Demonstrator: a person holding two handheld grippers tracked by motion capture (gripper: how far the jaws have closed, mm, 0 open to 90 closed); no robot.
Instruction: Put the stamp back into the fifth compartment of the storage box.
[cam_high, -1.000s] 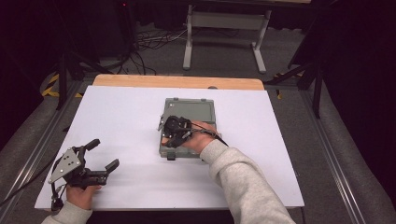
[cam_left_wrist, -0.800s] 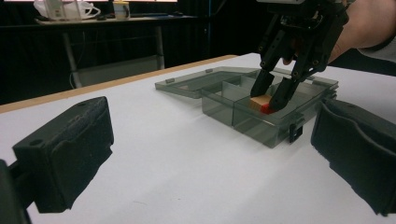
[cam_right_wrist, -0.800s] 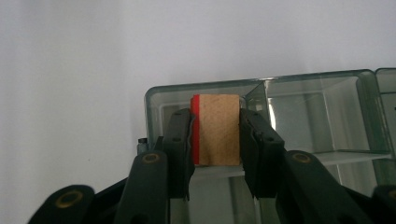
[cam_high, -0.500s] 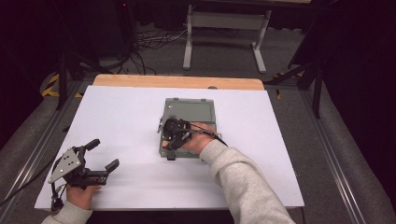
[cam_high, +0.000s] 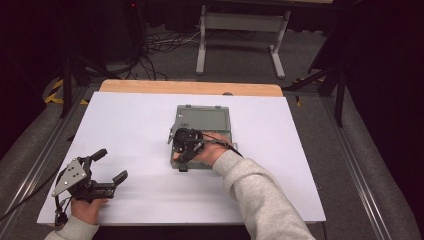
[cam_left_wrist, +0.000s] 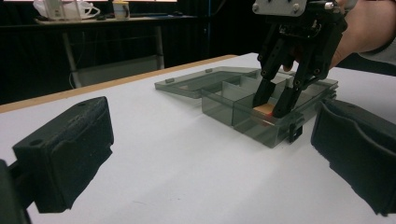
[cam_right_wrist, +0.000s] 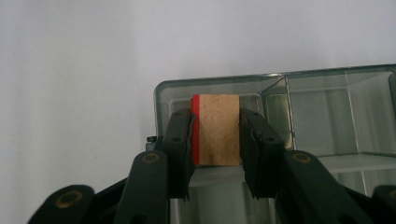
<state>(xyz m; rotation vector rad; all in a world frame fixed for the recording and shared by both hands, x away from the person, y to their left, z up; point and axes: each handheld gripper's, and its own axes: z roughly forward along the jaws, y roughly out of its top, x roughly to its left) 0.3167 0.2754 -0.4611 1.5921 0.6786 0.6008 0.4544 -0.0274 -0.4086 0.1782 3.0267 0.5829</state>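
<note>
Over the corner compartment of the smoky transparent plastic organiser box (cam_right_wrist: 327, 116)
Unmoved since earlier, right gripper (cam_right_wrist: 216, 135) clamps the red-edged tan block (cam_right_wrist: 217, 130), probably lifting it out; left gripper (cam_high: 107, 167) idles, jaws apart

No readable text

No legible words, labels, brands or numbers on the box (cam_high: 202, 135) or the desk (cam_high: 125, 130).

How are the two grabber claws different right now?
The right gripper is shut on a tan block with a red edge, while the left gripper is open and holds nothing. The right gripper reaches down into the clear box at the middle of the table; the left gripper rests near the table's front left corner. Both have two black jaws and are held by a hand.
</note>
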